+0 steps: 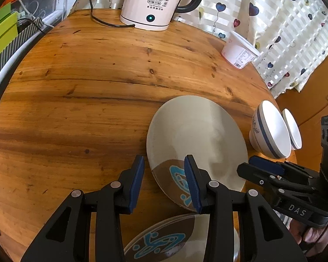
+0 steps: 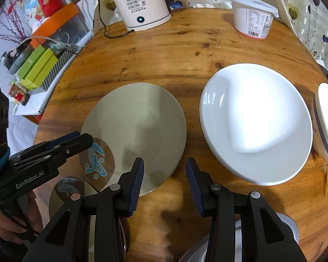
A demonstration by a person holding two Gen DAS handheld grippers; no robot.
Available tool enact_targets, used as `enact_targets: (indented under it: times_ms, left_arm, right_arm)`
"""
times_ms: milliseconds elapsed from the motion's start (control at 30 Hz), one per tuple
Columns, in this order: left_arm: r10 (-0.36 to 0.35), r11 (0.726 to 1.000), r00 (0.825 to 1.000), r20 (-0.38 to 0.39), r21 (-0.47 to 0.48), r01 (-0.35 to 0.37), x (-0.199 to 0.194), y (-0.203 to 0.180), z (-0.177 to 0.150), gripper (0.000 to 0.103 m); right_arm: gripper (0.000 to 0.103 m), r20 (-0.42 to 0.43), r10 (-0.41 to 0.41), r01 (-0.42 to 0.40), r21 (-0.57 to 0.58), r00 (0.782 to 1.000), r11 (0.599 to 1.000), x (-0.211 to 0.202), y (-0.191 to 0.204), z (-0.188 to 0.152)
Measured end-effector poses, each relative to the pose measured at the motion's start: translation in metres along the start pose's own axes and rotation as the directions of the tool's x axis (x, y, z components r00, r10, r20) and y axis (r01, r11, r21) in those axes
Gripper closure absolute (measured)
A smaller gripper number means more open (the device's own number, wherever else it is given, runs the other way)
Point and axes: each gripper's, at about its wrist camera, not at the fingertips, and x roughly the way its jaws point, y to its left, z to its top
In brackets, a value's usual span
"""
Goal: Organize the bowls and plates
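Key relation: the grey plate (image 1: 194,139) lies straight ahead of the left claw (image 1: 164,183), with its near-left rim running between that claw's two pads. The right claw (image 2: 165,185) has the same plate ahead and to its left, its near-right rim just beyond the left pad.

Nearer claw: the left one, as I judge it; its right pad already overlaps the plate's brown patch with the blue drawing, while the right claw stands over bare wood.

Left claw state: wide apart, holding nothing. Whether the pads touch the rim or hover above it cannot be told.

Right claw state: wide apart, holding nothing, pointing at the gap between the grey plate and the white plate (image 2: 255,122).

White plate: ahead and to the right of the right claw, beside the grey plate but apart from it, flat on the surface (image 2: 164,52).

Bowls: a blue-banded bowl (image 1: 271,131) far right of the left claw, with a second white bowl (image 1: 292,128) just behind it; from the right claw, the banded bowl is at the far right edge, past the white plate.

Below the claws: another plate with the same blue drawing (image 1: 164,240) sits under and behind the left claw, nearer than the grey plate.

Long axis: none, the plate is round, so any rim point will serve.

Likely next move: closing the left claw on the near rim, a judgement only.

Risk: a thin, flat rim may slip from the pads.
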Motion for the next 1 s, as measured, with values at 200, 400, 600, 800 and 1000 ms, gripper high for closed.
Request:
enact_targets:
  times_ms: [200, 400, 600, 800, 1000]
  left_arm:
    - [-0.008, 1.0, 1.0, -0.005, 0.006, 0.008, 0.0036, -0.0006, 0.0001, 0.064]
    - [-0.009, 1.0, 1.0, -0.004, 0.016, 0.009, 0.0064, -0.0022, 0.0001, 0.064]
    - [-0.009, 1.0, 1.0, 0.005, 0.014, 0.009, 0.0062, -0.0006, 0.0001, 0.065]
    - [0.002, 1.0, 1.0, 0.017, 0.013, -0.003, 0.0052, 0.0013, -0.0003, 0.065]
    - [0.014, 1.0, 1.0, 0.025, 0.007, -0.014, 0.0023, 0.005, 0.0015, 0.065]
  right_arm:
    - [0.063, -0.018, -0.006, 0.007, 0.007, 1.0, 1.0, 0.0049, -0.0011, 0.0007]
    - [0.064, -0.017, 0.0, 0.0, 0.006, 1.0, 1.0, 0.0078, 0.0006, 0.0022]
    - [0.072, -0.001, -0.004, 0.004, 0.012, 1.0, 1.0, 0.0081, 0.0013, 0.0027]
    - [0.073, 0.006, -0.001, 0.001, 0.004, 1.0, 1.0, 0.0089, 0.0044, 0.0039]
    - [0.073, 0.012, 0.01, -0.01, -0.001, 1.0, 1.0, 0.0097, 0.0081, 0.0057]
